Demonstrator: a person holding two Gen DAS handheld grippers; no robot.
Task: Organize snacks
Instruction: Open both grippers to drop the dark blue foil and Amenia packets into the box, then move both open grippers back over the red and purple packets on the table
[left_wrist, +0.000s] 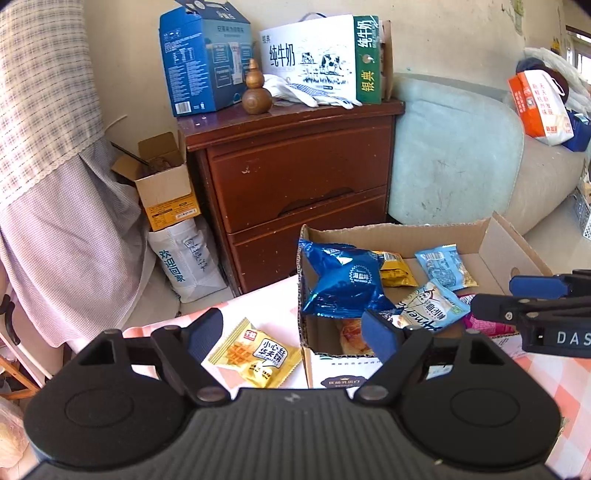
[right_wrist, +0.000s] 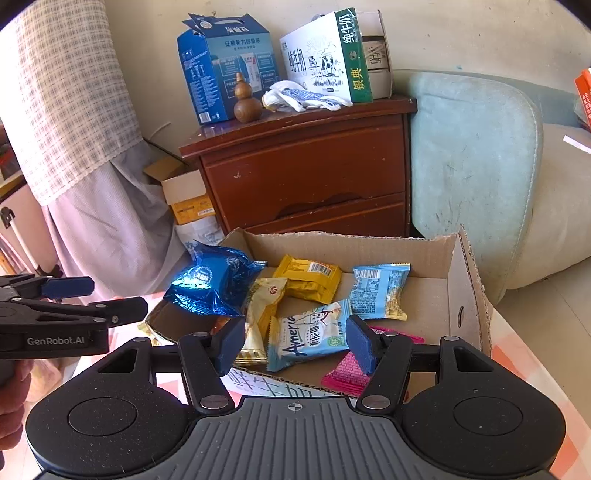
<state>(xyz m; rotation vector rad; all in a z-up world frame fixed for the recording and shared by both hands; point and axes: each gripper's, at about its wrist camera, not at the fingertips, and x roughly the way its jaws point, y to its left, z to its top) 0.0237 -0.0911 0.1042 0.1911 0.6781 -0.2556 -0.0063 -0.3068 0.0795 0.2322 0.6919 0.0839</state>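
Left gripper (left_wrist: 291, 336) hangs with jaws wide apart over a yellow waffle pack (left_wrist: 255, 356) on the table — just beside the box (left_wrist: 495, 240). Right gripper (right_wrist: 293, 341) also gapes, around the light-blue pack (right_wrist: 308, 334) in the box, near the blue foil bag (right_wrist: 212, 284).

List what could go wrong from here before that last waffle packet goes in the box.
1. The blue foil bag leans over the cardboard box rim and might tip out if bumped.
2. The yellow waffle packet lies flat on the tablecloth; the open left gripper may pinch cloth.
3. The right gripper hovers close by, risking collision.
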